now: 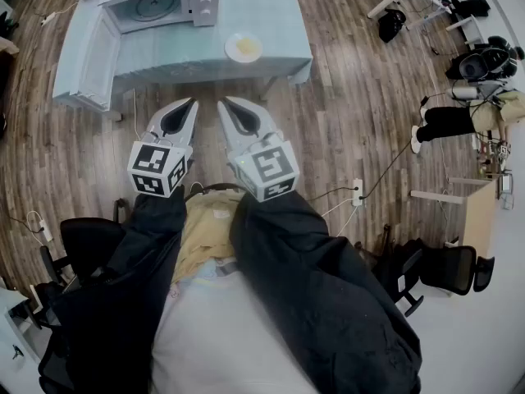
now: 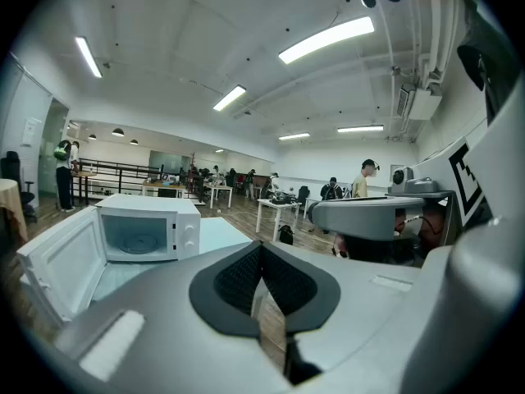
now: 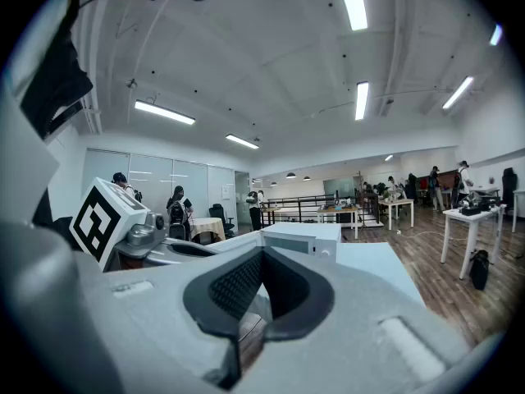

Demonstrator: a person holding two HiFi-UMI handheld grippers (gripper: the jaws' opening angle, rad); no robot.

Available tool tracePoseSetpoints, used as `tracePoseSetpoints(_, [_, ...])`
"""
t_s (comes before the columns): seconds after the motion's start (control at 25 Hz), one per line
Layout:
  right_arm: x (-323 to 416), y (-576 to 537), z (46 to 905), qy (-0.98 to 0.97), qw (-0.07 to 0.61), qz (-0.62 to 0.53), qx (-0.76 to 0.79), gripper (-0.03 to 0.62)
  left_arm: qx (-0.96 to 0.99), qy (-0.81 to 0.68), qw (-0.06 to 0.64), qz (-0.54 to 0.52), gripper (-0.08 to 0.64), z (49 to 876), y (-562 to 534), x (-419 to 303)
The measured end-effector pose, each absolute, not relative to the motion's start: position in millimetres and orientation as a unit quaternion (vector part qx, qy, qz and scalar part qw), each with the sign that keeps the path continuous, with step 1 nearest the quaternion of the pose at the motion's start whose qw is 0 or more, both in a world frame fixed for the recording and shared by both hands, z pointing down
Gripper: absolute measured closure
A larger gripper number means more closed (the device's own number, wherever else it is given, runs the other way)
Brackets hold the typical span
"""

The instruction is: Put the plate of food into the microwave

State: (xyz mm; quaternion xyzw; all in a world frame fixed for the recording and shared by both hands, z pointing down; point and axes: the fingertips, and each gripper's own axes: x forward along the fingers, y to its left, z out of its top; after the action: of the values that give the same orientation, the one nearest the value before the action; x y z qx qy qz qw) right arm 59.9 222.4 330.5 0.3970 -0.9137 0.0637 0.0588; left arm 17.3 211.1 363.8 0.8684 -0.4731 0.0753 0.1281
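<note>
Head view: the left gripper (image 1: pixel 190 105) and right gripper (image 1: pixel 225 103) are held side by side at waist height over the brown wood-plank floor (image 1: pixel 344 138), both pointing toward the table.

Jaw state: in the left gripper view the left gripper (image 2: pixel 262 257) has its dark ribbed pads meeting at the tips, with nothing between them. The right gripper (image 3: pixel 262 261) reads the same in its own view: tips together, empty.

Task item: the small round white plate (image 1: pixel 244 47), carrying what appears to be yellowish food (too small to identify), sits near the front edge of the pale blue-green table (image 1: pixel 180 52). It lies just right of the white box-shaped microwave (image 1: pixel 160 6) and well apart from both grippers.

Receiving point: the microwave's door (image 1: pixel 98 56) is swung fully open to the left, and the cavity and glass turntable are visible in the left gripper view (image 2: pixel 135 240).

Assessment: the step in hand is the approach to the plate, and no contact has been made.

Recommendations:
- Use the right gripper, which is on the plate's side.
- Part its jaws before arrival.
- Come in low and close to level, and bite the near rim clear of the food.
- Keep the plate flat during the carry.
- Route in front of the microwave and enter the cavity squarely, clear of the open door.
- Hold the left gripper in reserve to steady the far rim if the plate sags.
</note>
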Motion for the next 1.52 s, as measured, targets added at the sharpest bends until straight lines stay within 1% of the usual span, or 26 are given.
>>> tracePoseSetpoints(0.6, [79.0,241.8,340.9,-0.917,0.055,0.085,0.386,0.594,0.864,-0.473,0.147,0.090,0.565,376.7,230.8,39.7])
tracePoseSetpoints(0.92, [101.7,263.1,370.4,-0.917,0.068,0.128,0.373,0.592,0.859,-0.467,0.179,0.108,0.565,402.2,252.9,65.1])
tracePoseSetpoints(1.08, [103.9,265.8,387.3,-0.913,0.075,0.151,0.371,0.592,0.856,-0.464,0.197,0.118,0.565,418.5,256.6,65.9])
tracePoseSetpoints(1.52, [95.7,206.0,391.8,-0.900,0.094,0.144,0.401,0.592,0.872,-0.434,0.203,0.099,0.565,424.0,187.8,59.2])
